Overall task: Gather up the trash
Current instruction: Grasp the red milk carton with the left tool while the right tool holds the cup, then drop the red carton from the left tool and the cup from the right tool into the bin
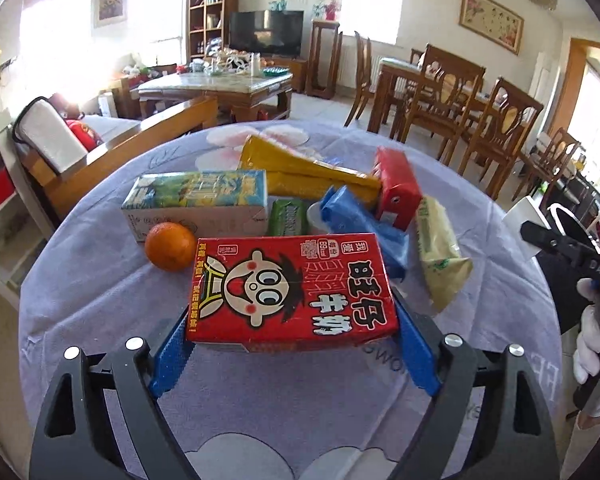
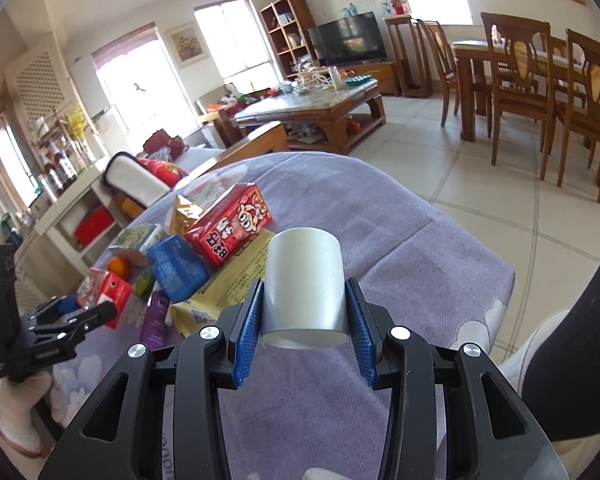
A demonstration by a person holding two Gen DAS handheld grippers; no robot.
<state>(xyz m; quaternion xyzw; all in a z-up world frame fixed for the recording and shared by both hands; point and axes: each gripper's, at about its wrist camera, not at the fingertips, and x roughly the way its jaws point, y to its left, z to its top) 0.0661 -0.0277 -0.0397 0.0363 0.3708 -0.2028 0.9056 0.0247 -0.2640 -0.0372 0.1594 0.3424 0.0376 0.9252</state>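
Bright daylight admitted through windows [image 1: 158,16], panes blown out to white at upper left of both views, glare spilled over the sofa [image 1: 100,136], soft shadows cast on the lilac tablecloth [image 2: 400,232], strong fisheye bending and dark vignetting seen at edges, slight blur.

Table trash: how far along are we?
Done: nothing visibly cleared yet. In hand: right gripper shut on the white cup; left gripper open around a red carton. Left: yellow pack, blue bag, second red carton, more on the table.
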